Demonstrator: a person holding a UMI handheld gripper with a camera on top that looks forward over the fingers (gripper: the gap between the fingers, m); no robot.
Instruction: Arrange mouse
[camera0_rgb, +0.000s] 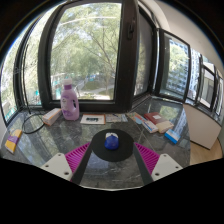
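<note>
A blue mouse (111, 140) sits on a round black mouse mat (110, 152) on the grey marbled table (60, 140). It lies just ahead of my gripper (112, 158), in line with the gap between the fingers. The two fingers, with magenta pads (78, 155), stand wide apart at either side of the mat. The gripper is open and holds nothing.
A pink-lilac bottle (70, 101) stands at the back left by the window. A small white box (51, 117) lies beside it. Books (153, 121) and a teal box (175, 126) lie at the right. A yellow-blue item (13, 139) lies far left.
</note>
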